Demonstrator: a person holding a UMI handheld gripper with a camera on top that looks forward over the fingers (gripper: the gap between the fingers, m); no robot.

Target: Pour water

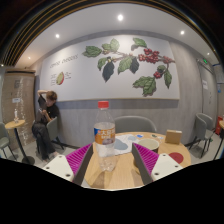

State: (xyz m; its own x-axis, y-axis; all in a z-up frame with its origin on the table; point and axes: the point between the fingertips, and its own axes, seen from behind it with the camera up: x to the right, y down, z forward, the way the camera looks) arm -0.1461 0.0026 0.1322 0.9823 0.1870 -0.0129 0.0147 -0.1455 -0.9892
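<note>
A clear plastic water bottle (104,140) with a red cap and a printed label stands upright on the round wooden table (120,172). It stands between my fingers, close to the left one, with a clear gap to the right one. My gripper (112,168) is open, and its magenta pads (78,158) lie on either side of the bottle's lower part. The bottle's base rests on the table and casts a shadow towards me. I see no cup or glass near the bottle.
A white-and-blue paper item (126,146) lies just beyond the bottle. A small cardboard box (173,137) and a red item (177,157) sit at the table's right. A grey chair (135,125) stands behind the table. A person (45,115) sits at far left.
</note>
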